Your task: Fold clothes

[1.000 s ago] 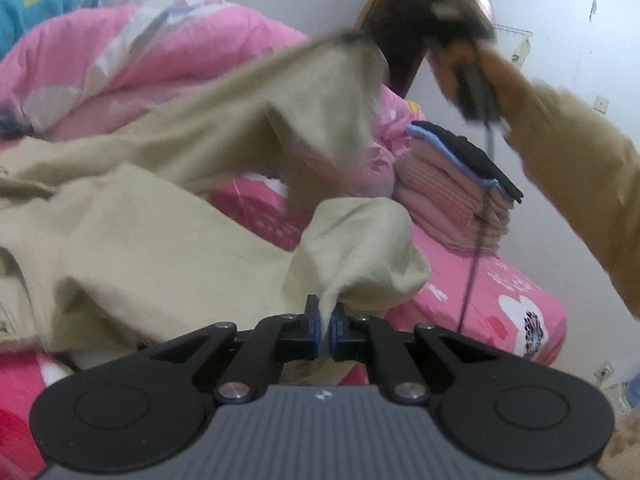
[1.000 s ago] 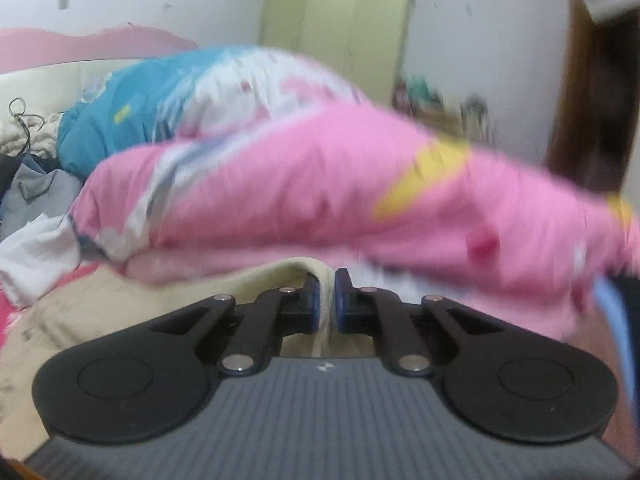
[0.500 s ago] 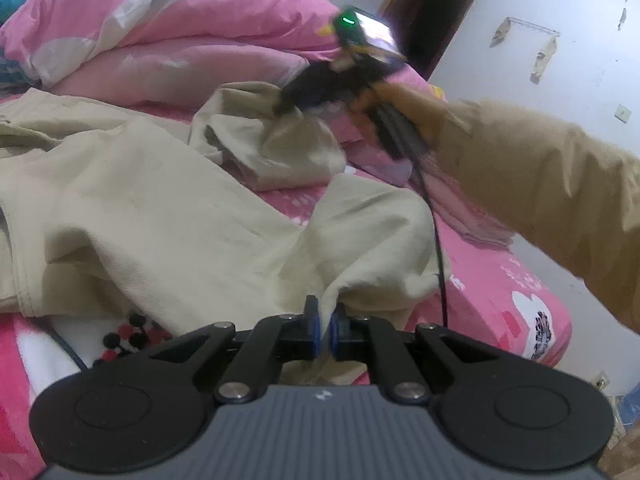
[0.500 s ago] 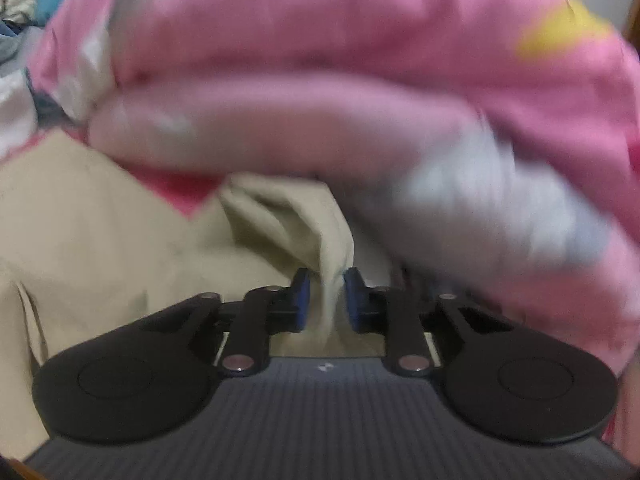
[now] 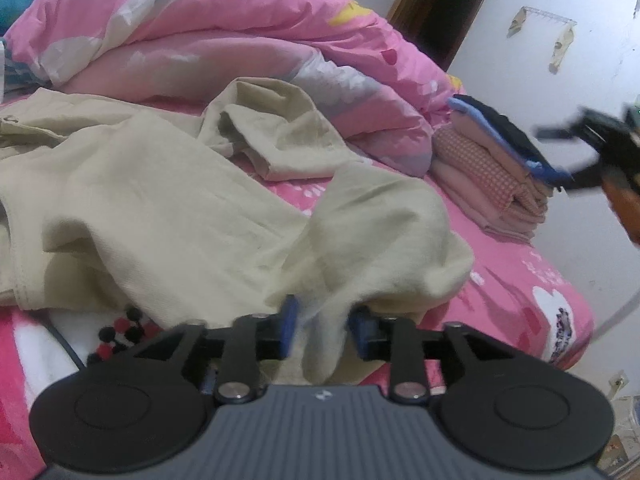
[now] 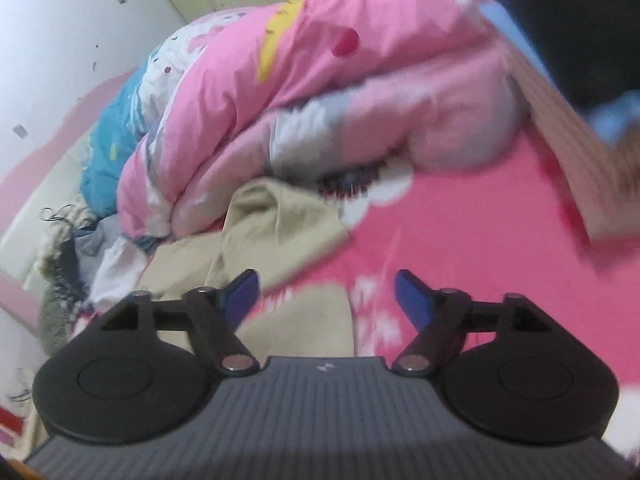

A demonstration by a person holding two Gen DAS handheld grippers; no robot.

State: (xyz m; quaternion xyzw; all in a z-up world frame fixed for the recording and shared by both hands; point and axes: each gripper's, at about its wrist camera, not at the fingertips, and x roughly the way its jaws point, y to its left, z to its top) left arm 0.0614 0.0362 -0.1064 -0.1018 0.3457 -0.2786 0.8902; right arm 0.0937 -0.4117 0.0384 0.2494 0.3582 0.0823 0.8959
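Observation:
A beige garment (image 5: 160,208) lies spread and rumpled on the pink bed sheet (image 5: 512,280). One end of it is bunched near the duvet (image 5: 280,136). My left gripper (image 5: 324,320) sits low at the garment's near corner, its jaws opening. A loose fold of beige cloth hangs between the blue pads (image 5: 289,326) without being pressed. My right gripper (image 6: 326,284) hovers over the sheet with jaws opening wide and nothing between them. The beige garment (image 6: 276,220) lies ahead of it to the left. In the left wrist view it shows blurred at the far right.
A pink duvet (image 5: 224,40) is heaped along the back of the bed. A stack of folded clothes (image 5: 488,176) sits at the bed's right side, seen close on the right in the right wrist view (image 6: 580,120). Loose clothes (image 6: 68,248) pile by the headboard.
Both grippers went from shut on beige cloth to open. The right one dropped its bunched end by the duvet and swung away to the right, rolling. The left one barely moved.

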